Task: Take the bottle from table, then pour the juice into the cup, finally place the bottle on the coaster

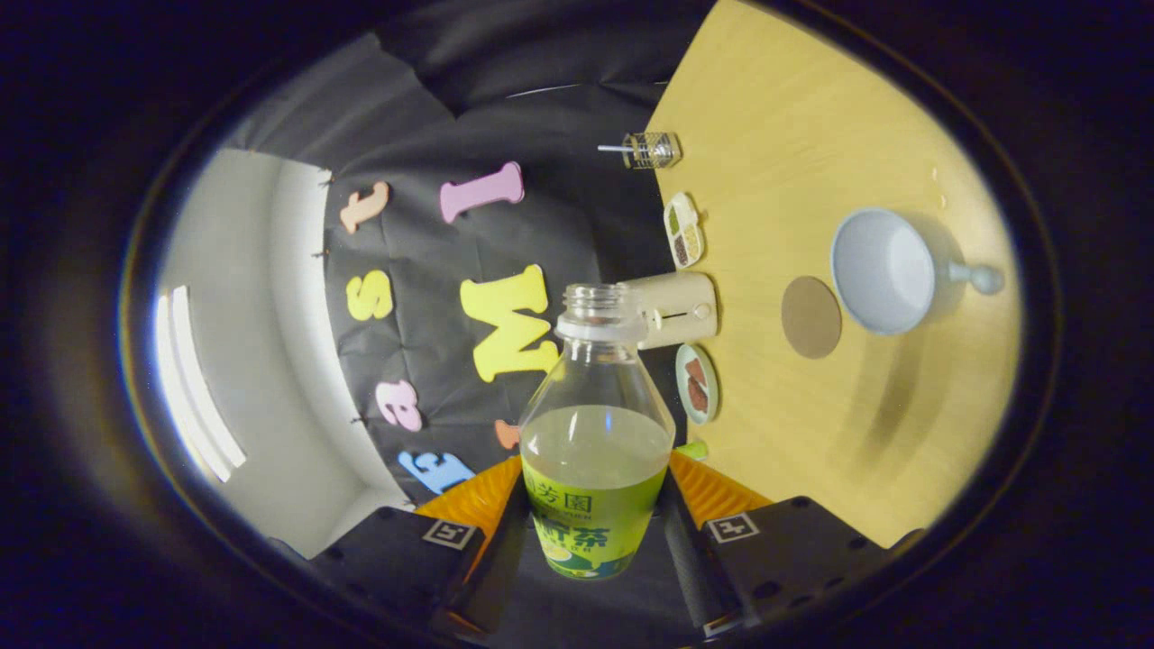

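Observation:
My gripper (pixel 595 505) is shut on a clear plastic bottle (pixel 595 424) with a green label, one finger pressing on each side of its lower body. The bottle has no cap and holds pale green juice up to its shoulder. The whole view is rolled, so the wooden table (pixel 811 117) stands on edge beyond the bottle. On it sits a pale blue cup (pixel 888 270) with a handle, its inside bare. Right beside the cup lies a round brown coaster (pixel 810 316). Cup and coaster are well beyond the fingers.
Along the table's back edge stand a cream toaster (pixel 678 310), a small plate of brown food (pixel 697 383), a divided snack dish (pixel 682 230) and a glass jar with a straw (pixel 649 150). Behind them hangs the black booth wall (pixel 541 135), beside a white wall (pixel 261 342).

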